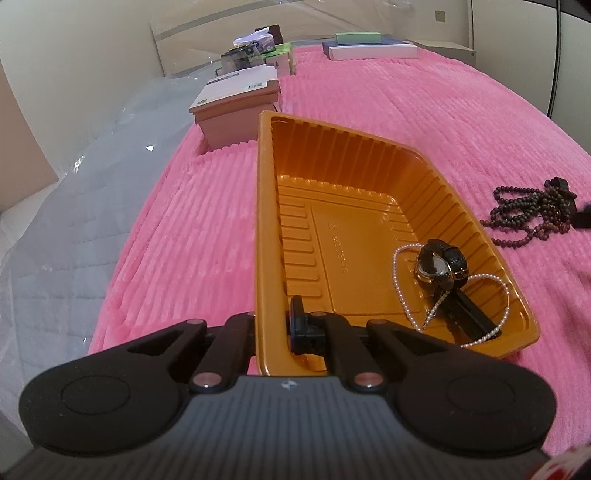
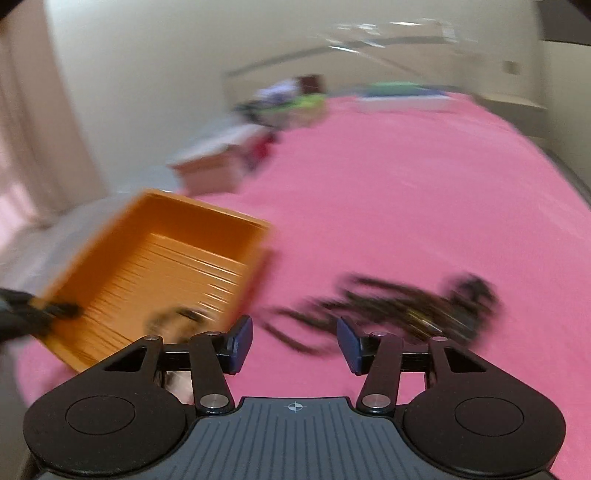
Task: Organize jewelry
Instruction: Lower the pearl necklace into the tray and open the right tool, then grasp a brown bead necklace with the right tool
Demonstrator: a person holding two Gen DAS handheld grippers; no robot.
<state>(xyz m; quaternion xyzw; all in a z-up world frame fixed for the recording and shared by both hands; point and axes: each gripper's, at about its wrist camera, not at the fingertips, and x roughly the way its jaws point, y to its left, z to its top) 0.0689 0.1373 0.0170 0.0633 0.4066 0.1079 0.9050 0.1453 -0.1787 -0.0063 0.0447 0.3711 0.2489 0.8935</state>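
Left fingers [image 1: 271, 328] pinch the tray [image 1: 266, 229] wall; right fingers [image 2: 294, 345] spread wide near beads [image 2: 399, 306].

A pink ribbed blanket [image 1: 388, 122] covers the bed, with clear plastic sheeting [image 1: 74, 206] over the grey quilted part along its left side. Near the left edge sits a closed cardboard box [image 1: 236, 110] with a white box [image 1: 245, 81] on top. Behind it stands a cluster of small packages [image 1: 258, 48]. At the far end lies a green-topped stack of flat boxes [image 1: 369, 46] against the beige headboard [image 1: 207, 22].
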